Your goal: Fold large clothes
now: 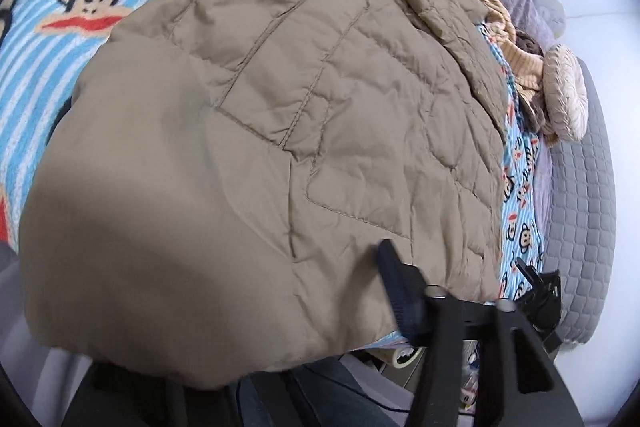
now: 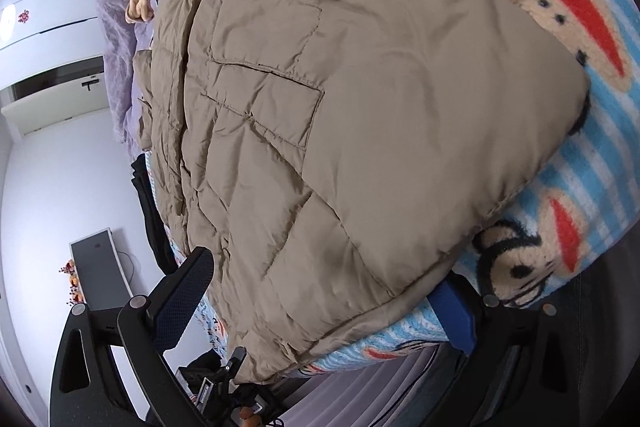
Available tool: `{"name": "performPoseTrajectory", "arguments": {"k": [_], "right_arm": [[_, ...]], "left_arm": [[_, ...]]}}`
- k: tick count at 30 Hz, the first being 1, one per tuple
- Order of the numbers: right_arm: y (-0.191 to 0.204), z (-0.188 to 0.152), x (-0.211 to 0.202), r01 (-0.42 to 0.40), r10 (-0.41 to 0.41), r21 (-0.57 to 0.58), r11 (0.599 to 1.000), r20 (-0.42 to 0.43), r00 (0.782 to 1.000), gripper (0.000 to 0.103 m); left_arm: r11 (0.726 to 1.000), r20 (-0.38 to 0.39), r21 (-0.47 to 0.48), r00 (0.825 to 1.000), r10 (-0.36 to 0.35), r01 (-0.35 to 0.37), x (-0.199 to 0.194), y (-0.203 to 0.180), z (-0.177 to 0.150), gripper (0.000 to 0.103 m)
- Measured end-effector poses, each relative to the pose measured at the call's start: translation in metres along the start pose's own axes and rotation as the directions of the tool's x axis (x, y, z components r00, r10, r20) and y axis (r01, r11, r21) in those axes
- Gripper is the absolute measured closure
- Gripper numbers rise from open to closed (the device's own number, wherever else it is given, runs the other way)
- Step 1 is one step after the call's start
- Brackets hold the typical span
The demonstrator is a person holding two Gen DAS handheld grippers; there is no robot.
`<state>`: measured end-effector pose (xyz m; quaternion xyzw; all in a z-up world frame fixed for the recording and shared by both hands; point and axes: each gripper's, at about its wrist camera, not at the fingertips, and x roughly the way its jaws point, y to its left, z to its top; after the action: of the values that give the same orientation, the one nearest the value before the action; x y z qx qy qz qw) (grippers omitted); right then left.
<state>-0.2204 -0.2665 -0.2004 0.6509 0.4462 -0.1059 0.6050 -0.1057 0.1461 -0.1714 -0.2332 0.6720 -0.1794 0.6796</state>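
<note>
Both my grippers, left point(image 1: 460, 291) and right point(image 2: 320, 307), gape wide, empty, lower frame. Khaki jacket point(image 2: 360, 115) lies folded; I'd grip its near hem evenly

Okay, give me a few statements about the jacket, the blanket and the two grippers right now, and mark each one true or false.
1. The tan quilted jacket lies on a blue-striped monkey-print blanket. True.
2. The jacket is black leather. False: it is tan, puffy, with stitched quilting.
3. The right gripper has its fingers spread, one on each side of the jacket's near edge. True.
4. A yellow ribbed garment lies beyond the jacket. True.
5. The left gripper is lifting the jacket high off the blanket. False: the jacket rests on the blanket, and the fingers are open at its corner.
</note>
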Motion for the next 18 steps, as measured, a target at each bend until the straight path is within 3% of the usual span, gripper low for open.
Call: {"name": "performPoseTrajectory", "arguments": {"k": [2,5,7,10,11,18], "right_arm": [[-0.002,0.0,0.0,0.0,-0.001,0.015,1.0,0.004,1.0,0.01],[-0.004,0.001,0.006,0.0,0.0,0.032,0.999,-0.002,1.0,0.011],[-0.006,0.001,0.01,0.008,-0.008,0.041,0.999,-0.008,1.0,0.017],[-0.005,-0.001,0.013,0.071,-0.071,0.025,0.997,-0.007,0.997,0.057],[-0.003,-0.002,0.013,0.098,-0.098,0.011,0.995,-0.003,0.995,0.074],[0.03,0.0,0.001,0.119,-0.118,-0.139,0.983,0.018,0.993,0.084]], "left_arm": [[1.0,0.002,0.021,1.0,-0.007,0.007,-0.004,0.001,0.003,0.071],[0.999,0.008,0.036,1.0,-0.01,0.01,-0.011,0.003,0.007,0.077],[0.999,0.011,0.05,1.0,-0.006,0.005,-0.015,0.002,0.008,0.083],[0.997,0.021,0.08,1.0,-0.013,0.011,-0.022,-0.001,0.01,0.083],[0.996,0.026,0.092,1.0,-0.011,0.009,-0.025,-0.004,0.011,0.083],[0.99,0.081,0.14,0.997,-0.02,0.008,-0.048,-0.024,0.023,0.083]]}}
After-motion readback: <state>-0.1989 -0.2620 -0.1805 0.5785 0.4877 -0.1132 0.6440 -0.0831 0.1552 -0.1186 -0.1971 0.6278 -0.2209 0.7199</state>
